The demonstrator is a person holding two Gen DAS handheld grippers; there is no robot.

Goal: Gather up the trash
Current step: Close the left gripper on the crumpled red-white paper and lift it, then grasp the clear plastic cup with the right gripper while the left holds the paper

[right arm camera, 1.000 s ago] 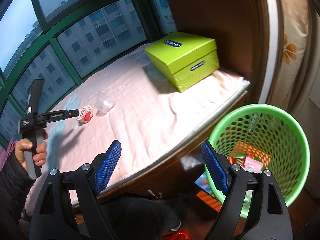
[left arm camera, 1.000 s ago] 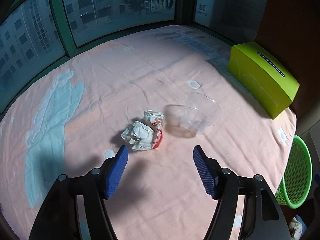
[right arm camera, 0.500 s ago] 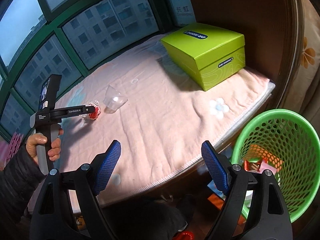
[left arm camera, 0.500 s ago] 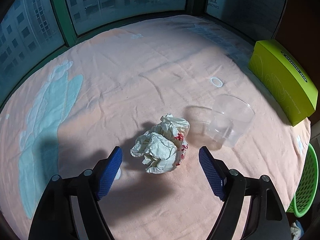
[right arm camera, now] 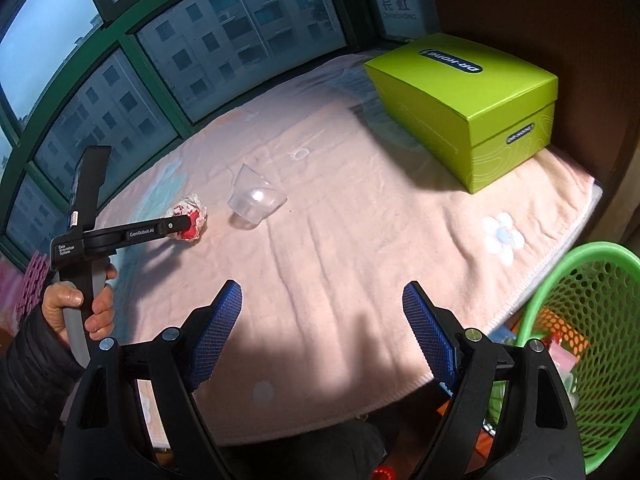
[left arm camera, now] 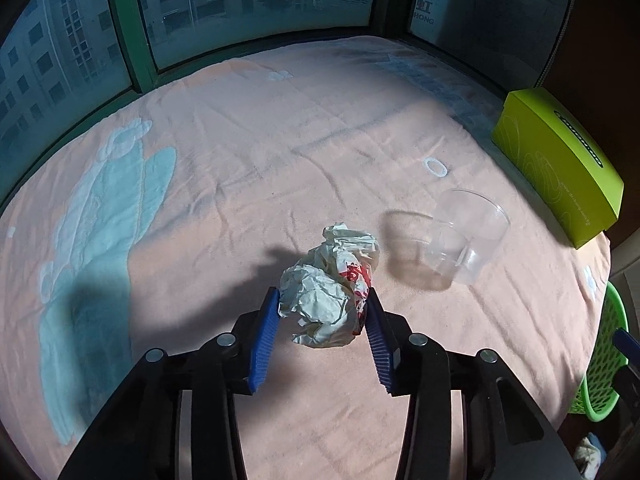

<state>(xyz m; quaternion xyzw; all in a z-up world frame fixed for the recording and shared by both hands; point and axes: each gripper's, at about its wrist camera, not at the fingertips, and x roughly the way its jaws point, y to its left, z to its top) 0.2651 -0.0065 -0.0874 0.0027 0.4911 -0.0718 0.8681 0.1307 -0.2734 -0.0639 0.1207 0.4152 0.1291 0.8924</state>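
A crumpled white and red paper wrapper [left arm camera: 328, 284] lies on the pink blanket [left arm camera: 280, 140]. My left gripper [left arm camera: 322, 294] straddles it, jaws closing, and both blue pads touch its sides. The right wrist view shows the same wrapper [right arm camera: 194, 210] at the tip of the left gripper [right arm camera: 180, 226], held by a person's hand [right arm camera: 76, 304]. A clear plastic cup [left arm camera: 464, 240] lies on its side just right of the wrapper, also seen as the cup [right arm camera: 256, 200]. My right gripper [right arm camera: 322, 288] hangs open over the blanket's near edge with nothing between its fingers.
A lime green box [right arm camera: 472, 92] stands at the blanket's far right by the wall. A green mesh basket [right arm camera: 560, 276] with some trash inside sits on the floor below the right edge; its rim [left arm camera: 612, 340] shows in the left view. Windows line the back.
My left gripper moved forward onto the wrapper and its jaws narrowed around it. My right gripper swung left from over the basket toward the blanket, staying open.
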